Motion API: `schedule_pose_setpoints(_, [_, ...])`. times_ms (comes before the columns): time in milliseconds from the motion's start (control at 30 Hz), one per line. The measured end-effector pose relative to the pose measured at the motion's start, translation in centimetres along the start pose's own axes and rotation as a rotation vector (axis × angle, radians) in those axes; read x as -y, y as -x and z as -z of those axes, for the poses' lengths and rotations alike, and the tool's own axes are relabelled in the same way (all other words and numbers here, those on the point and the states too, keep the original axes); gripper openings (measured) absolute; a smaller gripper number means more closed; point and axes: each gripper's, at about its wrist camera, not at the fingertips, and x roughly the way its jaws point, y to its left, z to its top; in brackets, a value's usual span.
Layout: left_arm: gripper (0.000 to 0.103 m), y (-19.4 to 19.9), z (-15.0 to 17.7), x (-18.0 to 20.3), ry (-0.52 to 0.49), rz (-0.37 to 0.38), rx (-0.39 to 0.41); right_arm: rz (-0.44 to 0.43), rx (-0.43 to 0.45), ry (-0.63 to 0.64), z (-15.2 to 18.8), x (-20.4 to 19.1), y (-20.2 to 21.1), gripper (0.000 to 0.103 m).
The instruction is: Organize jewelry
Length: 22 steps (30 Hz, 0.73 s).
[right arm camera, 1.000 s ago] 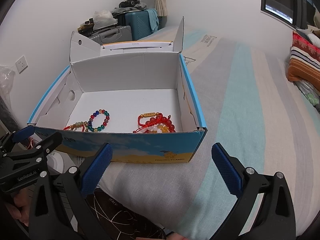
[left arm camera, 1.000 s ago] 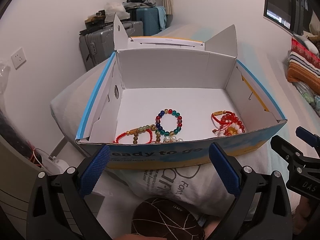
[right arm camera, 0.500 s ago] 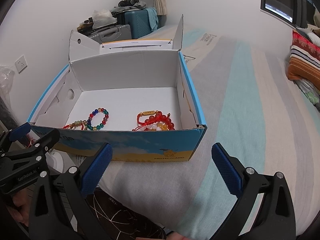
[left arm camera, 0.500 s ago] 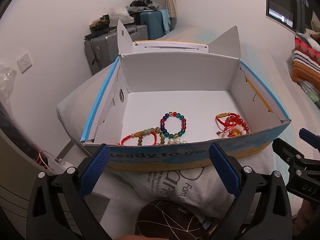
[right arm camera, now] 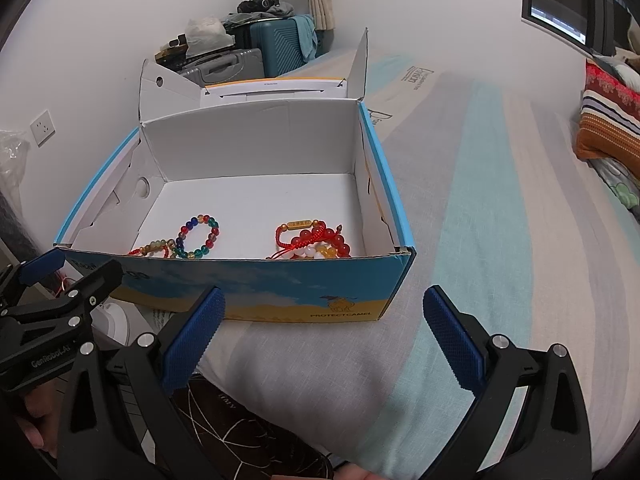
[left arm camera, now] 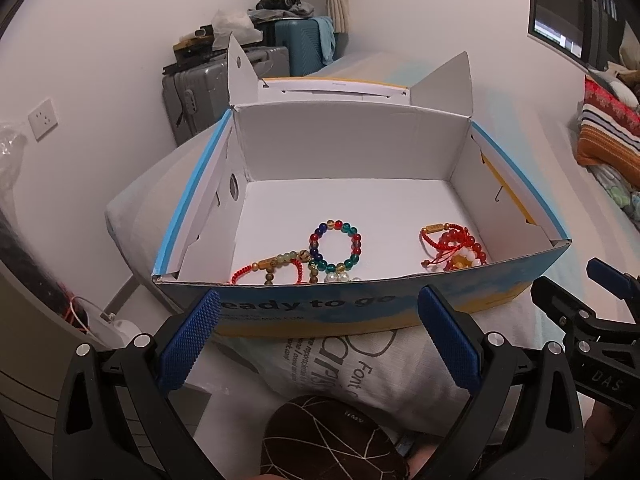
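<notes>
Both the left gripper (left arm camera: 318, 338) & right gripper (right arm camera: 324, 334) hover fingers spread, empty, short of the box (right arm camera: 280, 292); risk: snagging tangled red bracelets (right arm camera: 316, 244) w/ one grab.

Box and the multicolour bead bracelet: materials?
Box: folded cardboard, glossy printed outside, matte white inside; creased flaps and raw cut edges show. Multicolour bead bracelet: translucent shiny beads with highlights, likely glass or acrylic; cannot tell which.
</notes>
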Motion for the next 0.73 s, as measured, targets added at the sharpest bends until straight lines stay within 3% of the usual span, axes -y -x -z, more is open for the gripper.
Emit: schedule_pose_setpoints(733, [0.097, 0.16, 0.13, 0.31, -0.024, 0.008, 0.002, 0.001, 0.001, 0.001, 0.09, -0.04, 0.14, 0.095])
